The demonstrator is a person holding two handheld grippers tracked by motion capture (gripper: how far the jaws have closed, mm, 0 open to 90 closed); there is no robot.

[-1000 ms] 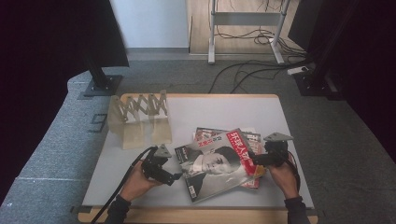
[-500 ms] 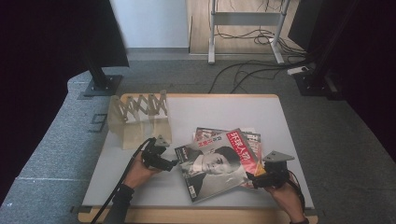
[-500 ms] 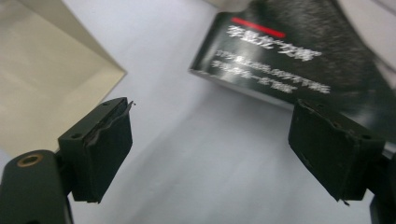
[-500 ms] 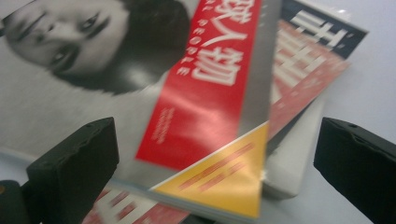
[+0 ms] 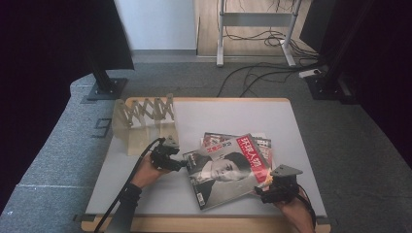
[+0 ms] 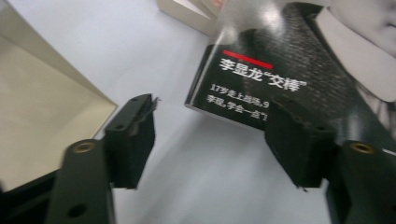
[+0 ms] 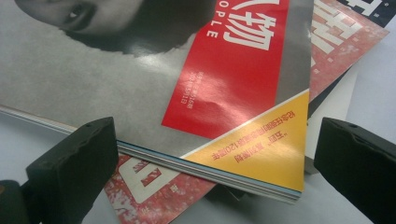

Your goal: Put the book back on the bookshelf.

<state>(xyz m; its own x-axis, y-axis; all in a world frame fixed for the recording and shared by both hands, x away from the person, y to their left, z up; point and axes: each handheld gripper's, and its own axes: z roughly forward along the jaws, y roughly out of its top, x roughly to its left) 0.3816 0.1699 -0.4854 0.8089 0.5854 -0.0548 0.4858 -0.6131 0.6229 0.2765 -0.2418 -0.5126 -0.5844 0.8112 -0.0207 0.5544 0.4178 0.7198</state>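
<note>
High view, far left: folding rack (image 5: 144,120) stands at the back-left of the desk (image 5: 145,194), well apart from the work.
Left tongs (image 5: 182,163): at the left edge of the top magazine (image 5: 226,170); they have crept in from further left a second ago and the jaws have just been closing.
Left tongs state: not yet clenched; in the left gripper view (image 6: 210,140) the magazine's dark corner (image 6: 252,88) lies ahead of the pads, one pad overlapping the cover, nothing pinched.
Task's thing: top magazine, portrait cover, lies askew on a small stack (image 5: 252,141) at the desk's front centre.
Right tongs (image 5: 260,191): dropped from the stack's right side to the magazine's near right corner since a second ago.
Right tongs state: released, jaws wide; right gripper view (image 7: 210,154) has the yellow corner (image 7: 261,149) between the pads, untouched.
Meaning: both sides look lined up for a two-handed lift of the top magazine; grip comes next, I judge.
Gripper views add: page edges and the red magazine (image 7: 154,196) directly beneath, too fine to read from above.
High view adds: how the whole stack and rack are laid out.
</note>
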